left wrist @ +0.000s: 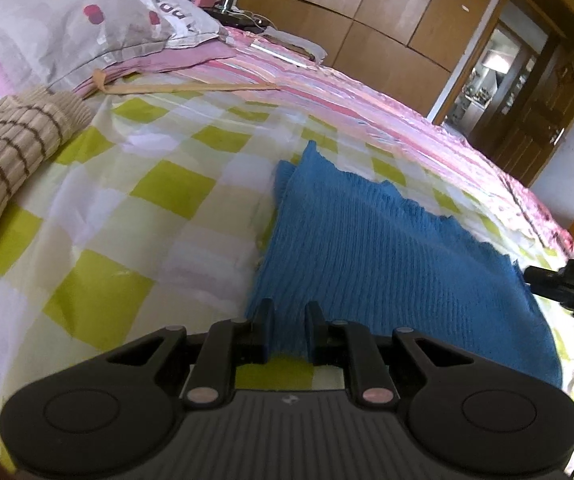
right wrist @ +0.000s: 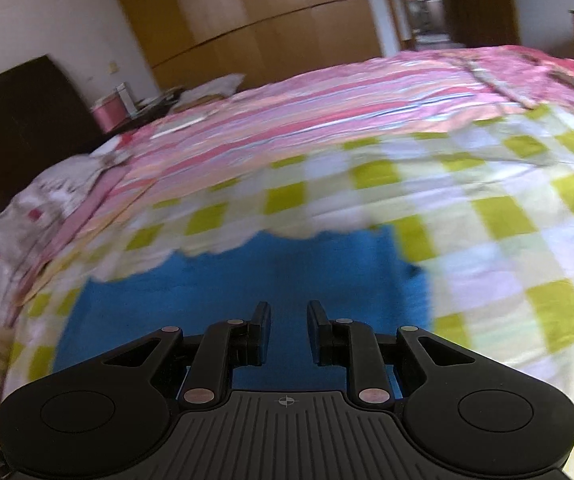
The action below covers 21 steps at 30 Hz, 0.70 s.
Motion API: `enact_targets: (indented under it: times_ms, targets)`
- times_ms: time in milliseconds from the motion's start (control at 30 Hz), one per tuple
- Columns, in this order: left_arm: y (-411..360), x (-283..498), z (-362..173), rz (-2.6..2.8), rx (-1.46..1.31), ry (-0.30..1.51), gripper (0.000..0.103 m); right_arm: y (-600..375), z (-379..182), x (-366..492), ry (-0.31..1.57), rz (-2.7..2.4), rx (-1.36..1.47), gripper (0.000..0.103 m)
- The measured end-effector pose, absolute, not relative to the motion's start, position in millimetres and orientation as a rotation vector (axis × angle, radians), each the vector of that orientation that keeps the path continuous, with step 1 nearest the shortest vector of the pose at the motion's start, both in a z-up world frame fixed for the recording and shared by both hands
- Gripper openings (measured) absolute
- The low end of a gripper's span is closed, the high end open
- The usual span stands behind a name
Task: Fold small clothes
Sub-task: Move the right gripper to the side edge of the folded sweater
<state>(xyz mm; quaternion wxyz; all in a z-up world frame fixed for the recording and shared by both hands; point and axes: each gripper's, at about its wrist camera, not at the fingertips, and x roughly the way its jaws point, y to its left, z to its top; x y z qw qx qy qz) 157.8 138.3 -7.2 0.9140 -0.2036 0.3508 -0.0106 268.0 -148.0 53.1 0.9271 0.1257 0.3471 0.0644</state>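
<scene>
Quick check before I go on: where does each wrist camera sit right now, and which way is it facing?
Left wrist: behind the left gripper, angled down over the blue cloth toward the pillow and wardrobe; right gripper at right edge.
Right wrist: behind the right gripper, angled down over the cloth toward the wardrobe.
Shared: cloth, checked sheet, wardrobe.

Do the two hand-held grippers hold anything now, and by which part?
Not certain. The blue knitted cloth has its near edge between the left hand-held gripper's narrowly parted jaws; a pinch cannot be confirmed. The right hand-held gripper holds nothing.
</scene>
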Motion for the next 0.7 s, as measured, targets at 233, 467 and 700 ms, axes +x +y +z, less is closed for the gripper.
enact_targets:
  times_ms: [233,467,700]
  targets:
    - [142.1,159.1,-13.2,-0.041,-0.431,0.754,0.022,-76.6,50.5,271.9,0.775,0.273,0.168,0.022]
    - [143.4,158.5,-14.3,-0.06,-0.429,0.753,0.022,-28.4,41.5,279.2,0.828,0.354,0.137,0.022]
    - [150.6,160.1,-13.9,-0.08,-0.464,0.751,0.022,24.7,43.3,291.8,0.854,0.438,0.058,0.032]
